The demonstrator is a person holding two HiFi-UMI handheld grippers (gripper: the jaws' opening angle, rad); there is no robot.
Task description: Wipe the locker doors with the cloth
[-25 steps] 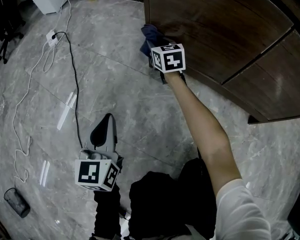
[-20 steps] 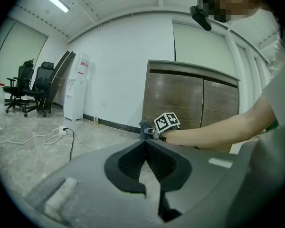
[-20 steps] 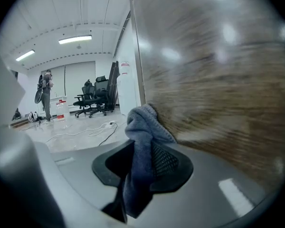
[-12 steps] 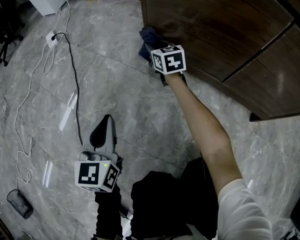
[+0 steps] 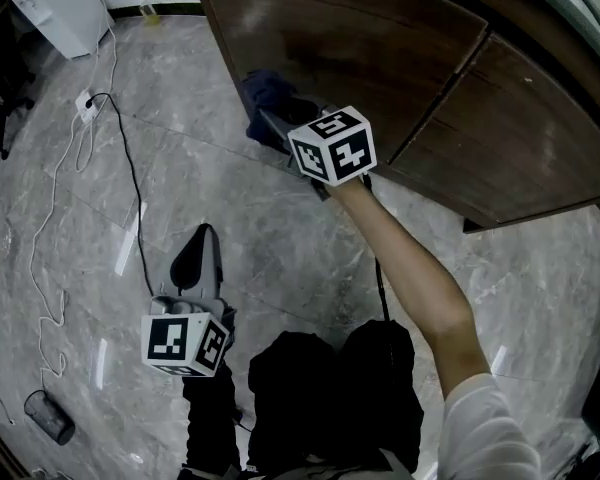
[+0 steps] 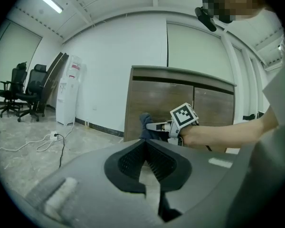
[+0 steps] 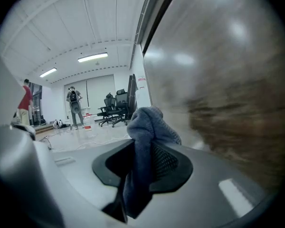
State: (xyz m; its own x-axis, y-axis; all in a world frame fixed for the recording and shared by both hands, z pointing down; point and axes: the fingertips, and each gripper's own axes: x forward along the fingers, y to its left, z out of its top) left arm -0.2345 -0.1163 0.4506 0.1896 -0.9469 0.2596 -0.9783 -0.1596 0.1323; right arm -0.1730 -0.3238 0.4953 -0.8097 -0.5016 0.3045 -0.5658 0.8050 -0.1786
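Right gripper view: right gripper pinches the blue-grey cloth at the locker door, so best press flat, sweep evenly (left gripper closed, empty)

The locker doors are showing dark wood grain with a smooth, faintly glossy finish. The cloth is looking soft, knitted and matt. The floor is gleaming like polished grey stone.
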